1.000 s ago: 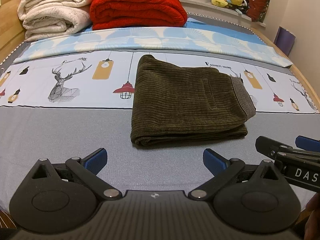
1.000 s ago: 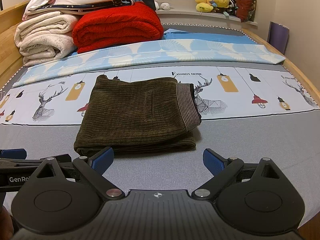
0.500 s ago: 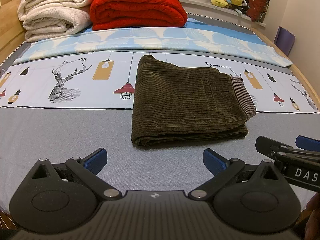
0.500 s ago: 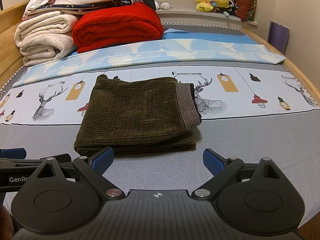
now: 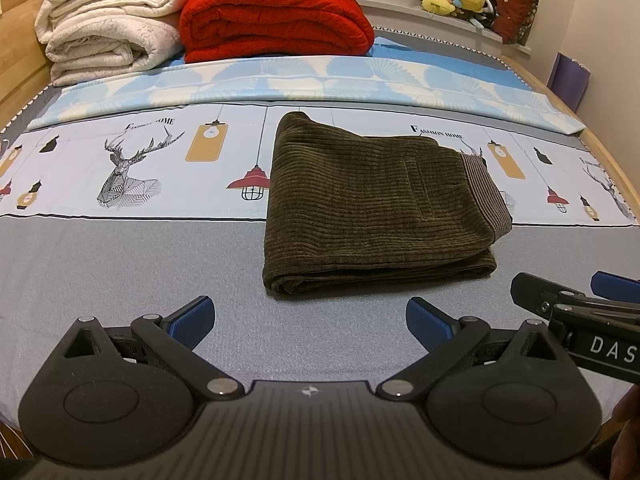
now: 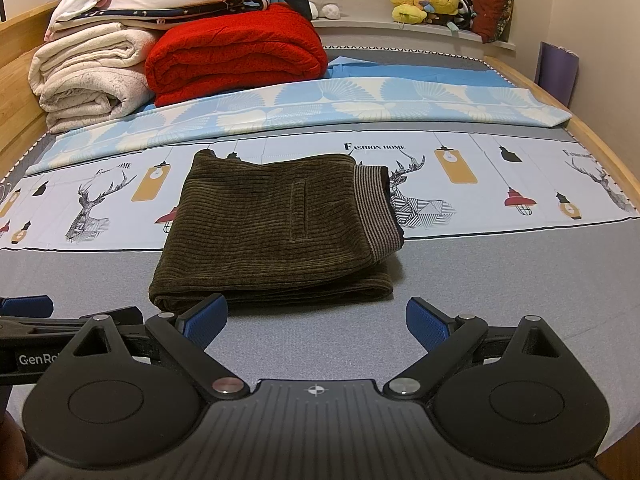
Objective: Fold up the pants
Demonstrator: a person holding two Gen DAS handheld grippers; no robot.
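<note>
Dark olive corduroy pants (image 5: 372,208) lie folded into a compact rectangle on the bed, striped waistband to the right; they also show in the right wrist view (image 6: 276,232). My left gripper (image 5: 310,320) is open and empty, just short of the pants' near edge. My right gripper (image 6: 316,318) is open and empty, also near that edge, its left fingertip (image 6: 204,318) close to the fold. Each gripper shows at the edge of the other's view.
The bed has a grey sheet (image 5: 120,272) with a printed deer-and-lamp band. A blue patterned cover (image 5: 320,80), a red blanket (image 5: 272,20) and white blankets (image 5: 108,36) lie at the far end. Plush toys (image 6: 424,0) sit on the sill. Wooden bed rails run along both sides.
</note>
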